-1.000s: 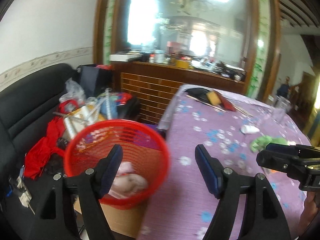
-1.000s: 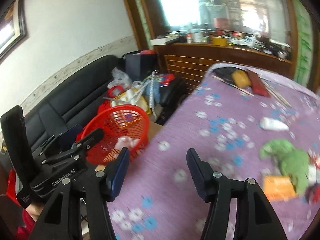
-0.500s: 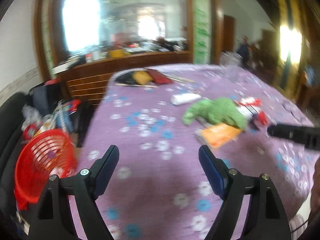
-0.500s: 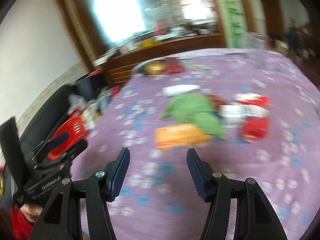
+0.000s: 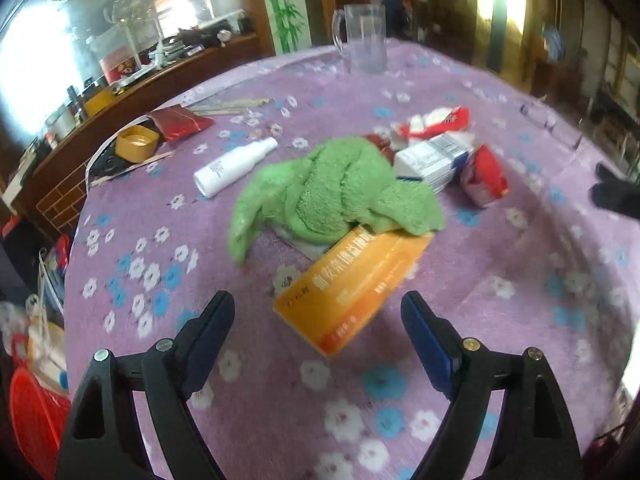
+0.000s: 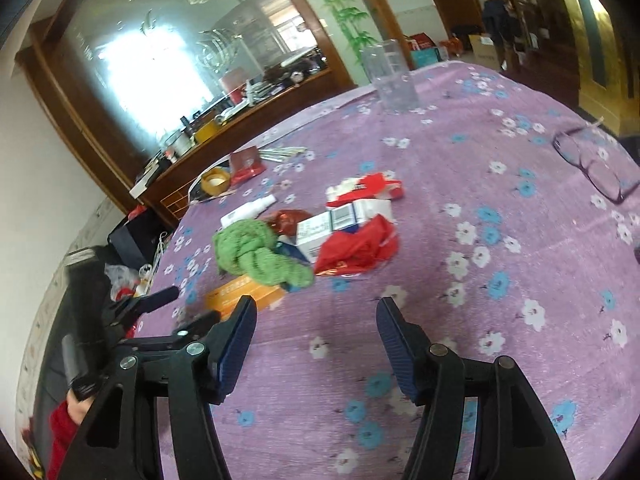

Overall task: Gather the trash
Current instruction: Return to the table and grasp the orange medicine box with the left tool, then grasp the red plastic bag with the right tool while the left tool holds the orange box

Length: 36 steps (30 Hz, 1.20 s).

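**Swinging back from the basket to the trash pile**

Through my left wrist camera, I am now facing the heap of trash on the purple-clothed counter (image 5: 540, 240), where a second ago this view was filled by the red basket (image 5: 28, 412); the basket is now showing only at the lower left edge, off the counter's side. My left hand-held gripper (image 5: 318, 340) is hanging open and empty, its jaws having just been widening, and the orange box (image 5: 352, 288) is lying just ahead of them, partly tucked under the green towel (image 5: 332, 188). Beyond the towel, a white carton (image 5: 434, 160) and red wrappers (image 5: 486, 178) are lying close together.

Through my right wrist camera, I am looking at the same pile from farther back. My right hand-held gripper (image 6: 316, 340) is also open and carrying nothing, its jaws having just been spreading a little. The crumpled red wrapper (image 6: 360, 250) is sitting nearest to it, still well clear of the pads.

I am judging that both of my hand-held grippers are free for the next pickup, with the orange box the likeliest catch for the left.
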Tool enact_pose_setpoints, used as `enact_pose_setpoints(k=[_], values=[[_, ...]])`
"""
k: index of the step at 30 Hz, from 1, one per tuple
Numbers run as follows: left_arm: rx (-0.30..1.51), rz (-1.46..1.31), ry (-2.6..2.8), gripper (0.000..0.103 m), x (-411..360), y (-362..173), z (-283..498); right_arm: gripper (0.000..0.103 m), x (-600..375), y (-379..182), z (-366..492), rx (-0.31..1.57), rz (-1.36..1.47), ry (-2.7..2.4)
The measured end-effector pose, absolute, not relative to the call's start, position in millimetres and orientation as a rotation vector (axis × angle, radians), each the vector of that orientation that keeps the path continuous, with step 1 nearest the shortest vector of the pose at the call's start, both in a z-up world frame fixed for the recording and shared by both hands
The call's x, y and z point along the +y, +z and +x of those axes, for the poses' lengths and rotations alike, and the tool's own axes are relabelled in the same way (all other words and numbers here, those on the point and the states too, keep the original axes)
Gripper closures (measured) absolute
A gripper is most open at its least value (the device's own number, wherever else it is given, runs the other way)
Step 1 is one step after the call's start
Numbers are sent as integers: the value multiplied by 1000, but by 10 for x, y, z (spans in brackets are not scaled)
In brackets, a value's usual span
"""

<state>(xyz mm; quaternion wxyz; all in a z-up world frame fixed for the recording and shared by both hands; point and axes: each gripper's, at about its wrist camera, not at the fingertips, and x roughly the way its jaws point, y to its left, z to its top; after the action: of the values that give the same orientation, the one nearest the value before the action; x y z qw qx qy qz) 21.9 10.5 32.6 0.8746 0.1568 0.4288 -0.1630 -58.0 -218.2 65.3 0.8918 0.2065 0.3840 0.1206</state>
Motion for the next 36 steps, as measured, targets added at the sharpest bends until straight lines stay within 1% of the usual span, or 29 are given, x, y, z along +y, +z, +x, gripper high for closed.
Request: enact_pose_setpoints(k=[6,8,10,11,14,16,17,25,33,35,36], values=[[901,341,-396,19,-81,202,316,35,-2320,539,-504,826,478,227],[902,349,-385,21,-149,158,318,35,-2343,510,-450,840,488,218],[895,346,-380,32,-198,152,267,35,-2351,475,-359,856,507,206],[898,340,-379,42,-207,161,242,35,-2356,459,-323,861,513,202],[914,309,-345,47,-225,157,182,35,-2336,399,-167,889,527,176],[921,274,-332,54,-206,172,114,35,-2294,356,-49,910,533,162],[924,263,-327,55,-195,181,64,35,-2279,346,-19,912,529,155],[914,178,-317,56,-49,270,-375,35,-2158,230,310,950,495,66],[921,180,-305,55,-53,230,-310,36,-2040,107,450,989,422,52],[920,180,-297,55,-69,207,-292,49,-2015,94,420,985,412,66],[920,180,-295,55,-71,199,-287,61,-2004,83,413,990,408,78]])
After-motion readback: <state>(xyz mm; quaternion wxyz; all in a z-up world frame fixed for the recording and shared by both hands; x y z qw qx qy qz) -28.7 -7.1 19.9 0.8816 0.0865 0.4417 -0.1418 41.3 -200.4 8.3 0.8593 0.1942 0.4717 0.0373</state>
